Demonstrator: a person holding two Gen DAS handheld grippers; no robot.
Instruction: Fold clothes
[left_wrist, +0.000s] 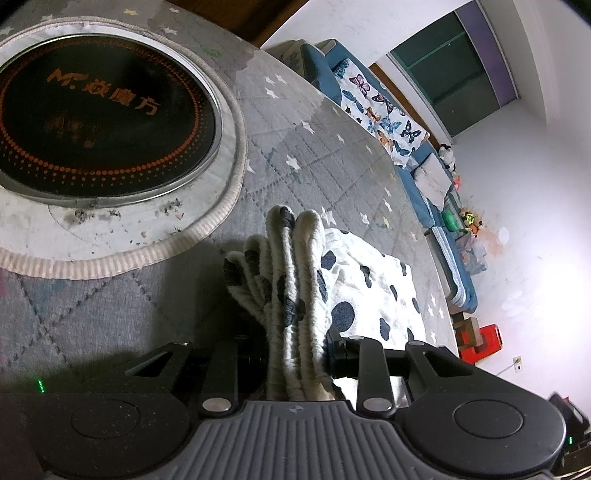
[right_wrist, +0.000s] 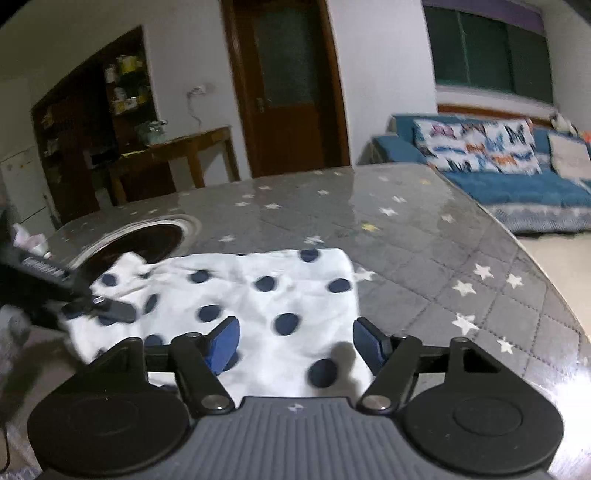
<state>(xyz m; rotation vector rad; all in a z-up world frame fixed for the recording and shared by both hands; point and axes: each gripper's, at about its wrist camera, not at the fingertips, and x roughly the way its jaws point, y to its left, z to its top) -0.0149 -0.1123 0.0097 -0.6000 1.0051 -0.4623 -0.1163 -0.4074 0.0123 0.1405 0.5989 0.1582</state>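
A white garment with dark blue spots (right_wrist: 258, 295) lies flat on the grey star-patterned table cover (right_wrist: 424, 258). My left gripper (left_wrist: 295, 354) is shut on a bunched, ribbed edge of the garment (left_wrist: 291, 280); the rest of the cloth (left_wrist: 373, 291) spreads to its right. The left gripper also shows in the right wrist view (right_wrist: 92, 302), at the garment's left edge. My right gripper (right_wrist: 295, 343) is open and empty, its blue pads (right_wrist: 225, 343) just above the garment's near edge.
A round black cooktop (left_wrist: 99, 118) with a pale trim ring is set into the table at the left. A blue sofa with a butterfly cloth (right_wrist: 487, 147) stands beyond the table's right edge. A wooden door (right_wrist: 288, 85) and side table (right_wrist: 173, 155) are behind.
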